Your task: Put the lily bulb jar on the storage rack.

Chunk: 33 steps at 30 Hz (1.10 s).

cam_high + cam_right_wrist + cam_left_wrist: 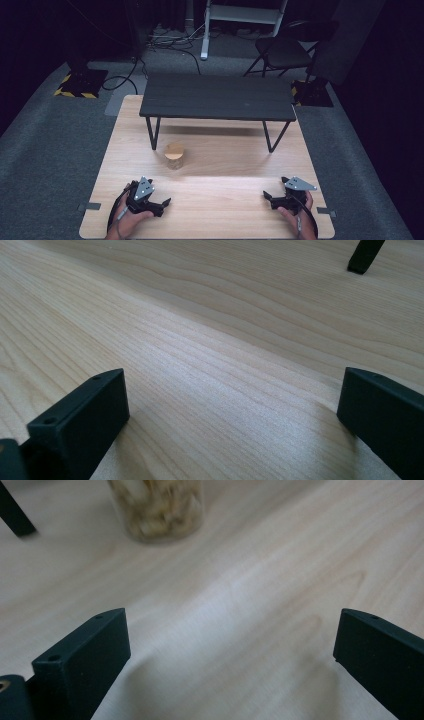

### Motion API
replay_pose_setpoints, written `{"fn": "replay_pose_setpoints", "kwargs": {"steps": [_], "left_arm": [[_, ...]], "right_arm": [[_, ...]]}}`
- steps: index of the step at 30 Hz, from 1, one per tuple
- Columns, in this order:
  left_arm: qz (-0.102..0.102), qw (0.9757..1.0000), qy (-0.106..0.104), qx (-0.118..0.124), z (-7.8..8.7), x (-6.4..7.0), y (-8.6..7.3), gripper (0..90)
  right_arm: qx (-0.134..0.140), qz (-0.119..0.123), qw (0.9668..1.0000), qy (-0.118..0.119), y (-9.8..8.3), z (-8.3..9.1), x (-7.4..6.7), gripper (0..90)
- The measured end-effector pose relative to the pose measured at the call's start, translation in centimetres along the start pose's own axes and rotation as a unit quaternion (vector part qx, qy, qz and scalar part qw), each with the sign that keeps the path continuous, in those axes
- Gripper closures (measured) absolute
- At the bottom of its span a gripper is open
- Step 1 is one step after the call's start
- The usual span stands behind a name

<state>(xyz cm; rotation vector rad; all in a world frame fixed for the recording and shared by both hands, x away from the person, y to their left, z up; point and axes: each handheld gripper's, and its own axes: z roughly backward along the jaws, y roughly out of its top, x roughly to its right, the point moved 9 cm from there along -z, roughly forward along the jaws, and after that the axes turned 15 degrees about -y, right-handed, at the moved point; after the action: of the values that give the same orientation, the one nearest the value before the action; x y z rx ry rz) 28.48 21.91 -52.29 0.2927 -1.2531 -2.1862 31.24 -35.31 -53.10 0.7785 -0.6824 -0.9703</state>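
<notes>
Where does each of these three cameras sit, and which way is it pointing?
High view: above the near edge, looking forward and down on the wooden table, jar and black shelf; both hands hold the left gripper and right gripper.
Left gripper view: rides the left gripper, open, facing the jar.
Right gripper view: rides the right gripper, open, facing bare tabletop and a shelf leg.
Shared: jar, table.

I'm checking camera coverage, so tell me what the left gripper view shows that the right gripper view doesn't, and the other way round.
Left gripper view: the lower part of a clear jar with pale pieces inside, standing beside a black shelf leg, ahead of the left gripper.

Right gripper view: no jar; bare wood grain and one black leg tip far ahead of the right gripper.

Both: two black jaws standing wide apart with nothing between them, over the light wooden table.
</notes>
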Motion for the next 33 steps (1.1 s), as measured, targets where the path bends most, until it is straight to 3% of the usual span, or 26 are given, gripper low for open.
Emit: {"fn": "replay_pose_setpoints", "kwargs": {"steps": [5,10,12,17,26,33], "left_arm": [[-0.004,0.9997,0.006,0.021,0.0,-0.8,2.3,0.8],[-0.004,0.9998,0.008,0.018,-1.0,-1.9,5.4,1.0],[-0.010,0.9999,0.003,0.005,-1.5,-2.7,7.1,1.6],[0.003,1.0000,-0.004,0.006,-2.0,-3.8,8.7,2.4],[0.021,0.9997,-0.012,0.000,-3.7,-5.4,9.9,7.4],[0.003,0.9999,-0.001,-0.014,-5.3,-5.5,9.9,10.8]], "right_arm": [[0.000,0.000,1.0000,0.000,0.0,0.0,0.0,0.0],[0.000,0.000,1.0000,0.000,0.0,0.0,0.0,0.0],[0.001,0.000,1.0000,-0.001,0.0,0.0,0.0,0.0],[0.001,-0.001,1.0000,-0.002,0.0,0.0,0.0,0.0],[0.000,-0.001,1.0000,-0.002,0.0,0.1,0.0,0.0],[0.000,-0.001,1.0000,-0.003,0.0,0.1,0.0,0.0]]}}
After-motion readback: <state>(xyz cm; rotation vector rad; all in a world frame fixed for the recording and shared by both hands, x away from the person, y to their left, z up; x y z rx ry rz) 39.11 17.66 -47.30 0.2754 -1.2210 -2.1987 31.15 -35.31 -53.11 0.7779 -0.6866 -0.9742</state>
